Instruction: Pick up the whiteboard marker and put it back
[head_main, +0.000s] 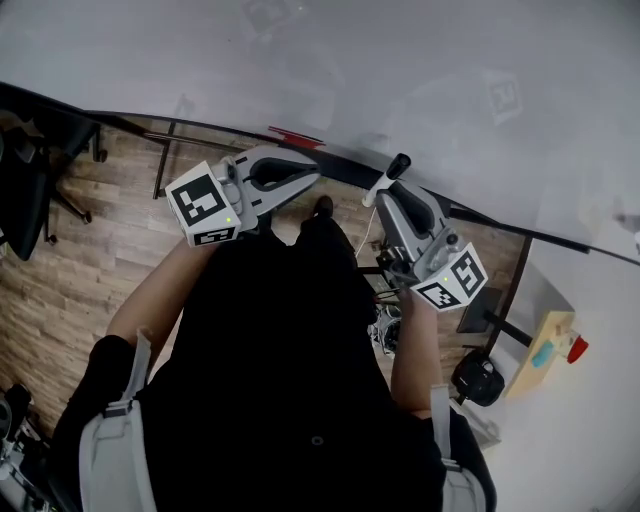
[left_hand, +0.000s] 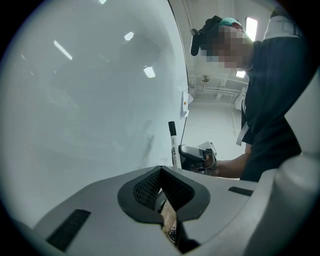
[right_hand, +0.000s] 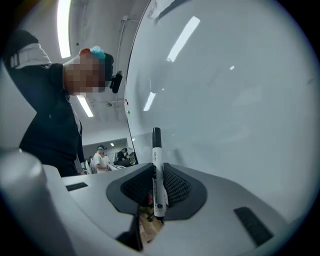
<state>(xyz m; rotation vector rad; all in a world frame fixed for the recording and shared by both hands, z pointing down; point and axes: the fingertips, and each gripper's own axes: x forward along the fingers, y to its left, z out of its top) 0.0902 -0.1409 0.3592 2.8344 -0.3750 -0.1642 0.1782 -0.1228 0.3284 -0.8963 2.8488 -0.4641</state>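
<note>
While a person (head_main: 290, 350) in a dark top stands facing it, a large whiteboard (head_main: 400, 60) fills the upper part of the head view, with a wooden floor (head_main: 60, 270) below its bottom edge. The person holds one gripper in each hand, both raised close to the board.

The left gripper (head_main: 300, 175) points its jaws toward the board. In the left gripper view its jaws (left_hand: 161, 168) are closed tip to tip, with nothing between them.

The right gripper (head_main: 395, 172) is just beside the left one, apart from it, and also near the board. In the right gripper view its jaws (right_hand: 158, 167) are clamped on the whiteboard marker (right_hand: 158, 175), one pad on each side of its white barrel. The marker stands roughly upright along the jaws, its black cap sticking out past the jaw tips toward the board's surface. From the left gripper view the marker (left_hand: 173, 145) shows rising from the right gripper, close against the board.
</note>
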